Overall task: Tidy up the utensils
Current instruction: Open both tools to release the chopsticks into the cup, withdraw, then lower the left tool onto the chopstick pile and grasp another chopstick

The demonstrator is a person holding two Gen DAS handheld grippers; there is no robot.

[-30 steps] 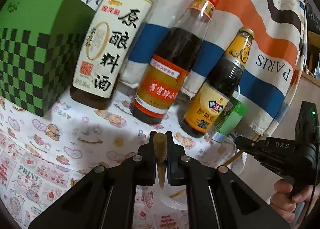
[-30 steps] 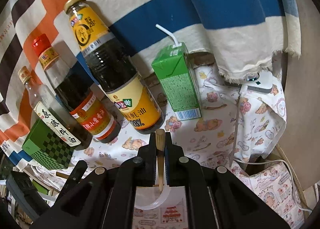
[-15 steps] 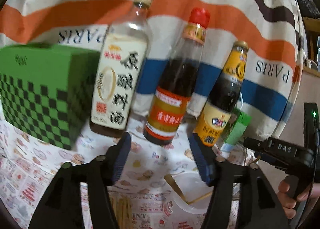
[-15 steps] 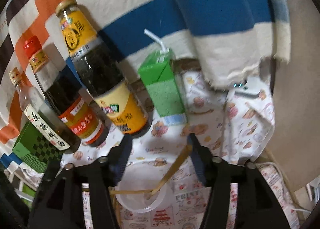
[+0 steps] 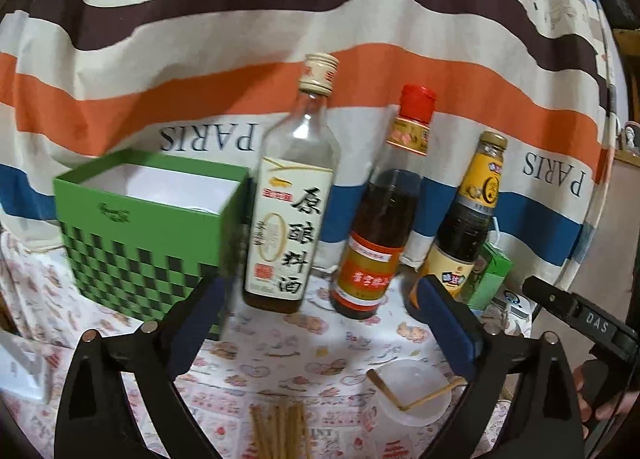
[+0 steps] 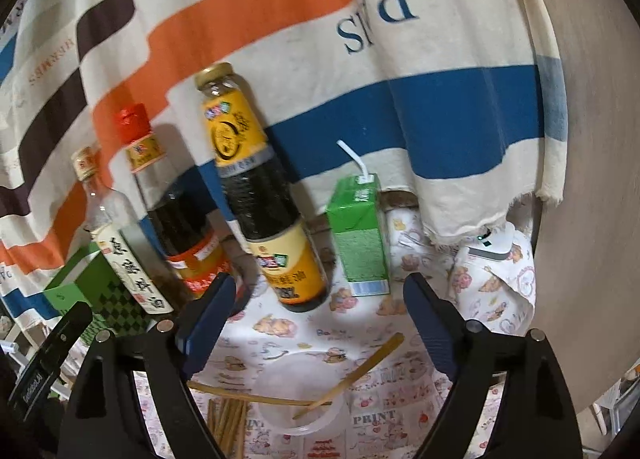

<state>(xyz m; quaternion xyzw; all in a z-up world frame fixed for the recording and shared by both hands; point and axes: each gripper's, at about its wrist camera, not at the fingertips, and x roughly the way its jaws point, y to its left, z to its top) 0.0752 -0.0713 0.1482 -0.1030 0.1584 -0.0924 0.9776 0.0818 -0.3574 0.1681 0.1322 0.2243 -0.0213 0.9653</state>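
Observation:
A clear plastic cup (image 5: 412, 391) stands on the printed tablecloth with two wooden chopsticks (image 5: 430, 395) leaning in it; in the right wrist view the cup (image 6: 300, 415) holds the same two chopsticks (image 6: 352, 373) crossed. Several more chopsticks (image 5: 280, 433) lie flat left of the cup, also in the right wrist view (image 6: 228, 423). My left gripper (image 5: 320, 311) is open and empty, above and behind the cup. My right gripper (image 6: 316, 319) is open and empty above the cup.
Three sauce bottles stand in a row at the back: a white-label one (image 5: 292, 215), a red-cap one (image 5: 380, 227), a yellow-label one (image 5: 468, 219). A green checkered box (image 5: 148, 235) is left, a green juice carton (image 6: 358, 235) right. A striped cloth hangs behind.
A second ago each gripper was shut on a chopstick over the cup. Both opened, the chopsticks dropped into the cup, and both grippers have pulled up and back.

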